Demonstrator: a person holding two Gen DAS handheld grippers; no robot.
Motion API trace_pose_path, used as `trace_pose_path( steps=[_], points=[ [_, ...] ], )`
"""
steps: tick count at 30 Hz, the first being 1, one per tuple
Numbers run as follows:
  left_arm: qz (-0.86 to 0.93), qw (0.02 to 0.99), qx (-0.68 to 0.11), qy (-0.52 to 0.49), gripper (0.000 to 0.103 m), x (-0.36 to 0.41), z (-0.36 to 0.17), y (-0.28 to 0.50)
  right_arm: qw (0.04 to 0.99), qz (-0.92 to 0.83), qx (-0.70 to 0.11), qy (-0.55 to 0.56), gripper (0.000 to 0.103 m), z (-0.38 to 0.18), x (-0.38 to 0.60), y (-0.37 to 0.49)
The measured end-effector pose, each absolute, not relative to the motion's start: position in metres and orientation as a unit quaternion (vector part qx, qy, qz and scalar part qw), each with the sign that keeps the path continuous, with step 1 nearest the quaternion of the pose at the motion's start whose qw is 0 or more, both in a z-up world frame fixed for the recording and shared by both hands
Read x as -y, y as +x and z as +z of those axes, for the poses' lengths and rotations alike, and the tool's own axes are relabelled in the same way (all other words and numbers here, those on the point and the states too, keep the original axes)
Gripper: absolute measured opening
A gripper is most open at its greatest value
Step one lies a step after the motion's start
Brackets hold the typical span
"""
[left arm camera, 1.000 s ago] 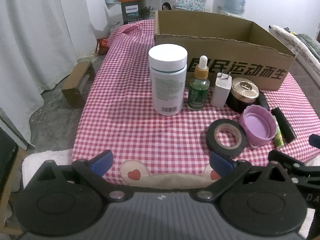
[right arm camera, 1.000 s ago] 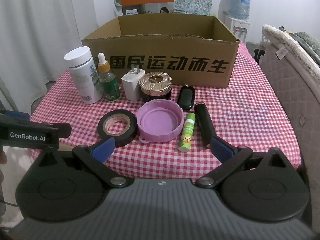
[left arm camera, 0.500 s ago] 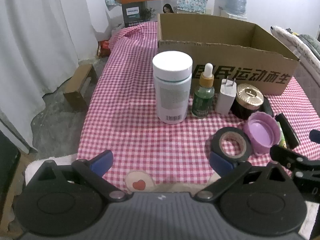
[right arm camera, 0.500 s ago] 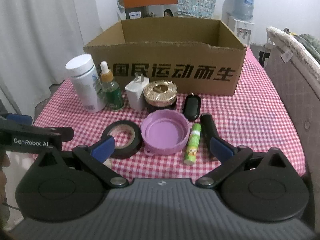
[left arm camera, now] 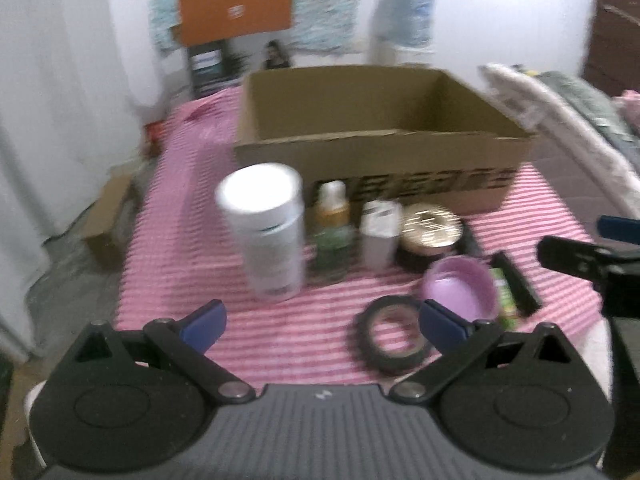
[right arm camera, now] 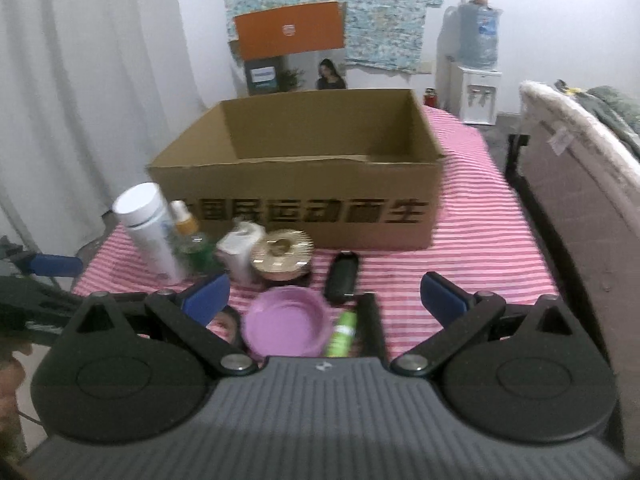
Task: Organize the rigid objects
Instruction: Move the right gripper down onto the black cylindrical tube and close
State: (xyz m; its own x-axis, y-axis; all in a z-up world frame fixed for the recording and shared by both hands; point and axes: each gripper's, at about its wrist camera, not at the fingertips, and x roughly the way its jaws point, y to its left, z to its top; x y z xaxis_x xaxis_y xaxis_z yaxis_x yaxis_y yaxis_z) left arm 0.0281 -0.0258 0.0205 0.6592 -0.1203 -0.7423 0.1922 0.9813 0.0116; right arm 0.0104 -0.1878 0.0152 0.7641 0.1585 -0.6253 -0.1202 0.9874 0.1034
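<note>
Left wrist view: the left tongs (left arm camera: 320, 320) are held spread and empty, low over the near edge of the desk (left arm camera: 168, 240), with the black tape roll (left arm camera: 394, 340) just beside the right finger. Beyond them a white bottle (left arm camera: 268, 236), a dropper bottle (left arm camera: 332, 236), a white charger (left arm camera: 380, 236) and a gold-lidded jar (left arm camera: 430, 236) are lined up before the cardboard box (left arm camera: 380, 136), probably staged for packing. In the right wrist view the right tongs (right arm camera: 324, 298) are likewise spread and empty, poised above the purple lid (right arm camera: 286, 324), green tube (right arm camera: 342, 332) and black case (right arm camera: 342, 276). The box appears empty, so sorting has seemingly not begun.
</note>
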Motion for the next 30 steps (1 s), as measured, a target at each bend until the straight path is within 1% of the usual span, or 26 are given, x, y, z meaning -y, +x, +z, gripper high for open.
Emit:
trace_pose_path(
  steps=[6,9,11,13,14,15,16,17,19,20,23,24,25,26,30],
  points=[
    [-0.186,0.900,-0.390,0.052,0.103,0.059,0.013,0.033,0.930,0.053,-0.360,0.048,0.102,0.001,0.225,0.014],
    [-0.224,0.892,-0.385,0.076,0.102,0.082,0.007,0.035,0.924,0.055,-0.374,0.056,0.100,-0.010,0.235,0.023],
    [-0.243,0.888,-0.379,0.098,0.097,0.098,0.003,0.034,0.920,0.056,-0.383,0.058,0.096,-0.017,0.241,0.028],
    [-0.260,0.883,-0.376,0.111,0.096,0.110,0.000,0.032,0.915,0.063,-0.394,0.058,0.087,-0.022,0.243,0.035],
    [-0.268,0.879,-0.379,0.114,0.095,0.116,-0.002,0.033,0.912,0.070,-0.401,0.060,0.084,-0.025,0.244,0.038],
    [-0.277,0.875,-0.381,0.115,0.094,0.122,-0.005,0.033,0.908,0.077,-0.408,0.062,0.079,-0.028,0.244,0.043],
    [-0.283,0.872,-0.384,0.114,0.090,0.122,-0.006,0.034,0.903,0.085,-0.415,0.065,0.073,-0.030,0.245,0.047],
    [-0.289,0.868,-0.386,0.115,0.084,0.125,-0.007,0.035,0.899,0.094,-0.423,0.068,0.070,-0.034,0.244,0.051],
    [-0.299,0.863,-0.390,0.119,0.078,0.131,-0.011,0.036,0.890,0.109,-0.437,0.074,0.054,-0.039,0.243,0.060],
    [-0.303,0.861,-0.391,0.121,0.073,0.134,-0.012,0.037,0.885,0.115,-0.444,0.077,0.051,-0.042,0.243,0.064],
    [-0.313,0.855,-0.395,0.123,0.071,0.138,-0.014,0.038,0.874,0.132,-0.460,0.090,0.039,-0.050,0.243,0.075],
    [-0.317,0.853,-0.395,0.124,0.070,0.139,-0.014,0.038,0.869,0.137,-0.466,0.097,0.030,-0.053,0.244,0.078],
    [-0.321,0.851,-0.397,0.125,0.066,0.141,-0.014,0.040,0.863,0.140,-0.473,0.108,0.023,-0.056,0.245,0.081],
    [-0.326,0.848,-0.398,0.127,0.063,0.143,-0.014,0.040,0.858,0.145,-0.477,0.120,0.021,-0.059,0.247,0.082],
    [-0.348,0.834,-0.407,0.132,0.063,0.155,-0.018,0.042,0.854,0.136,-0.477,0.159,0.020,-0.063,0.260,0.078]
  ],
)
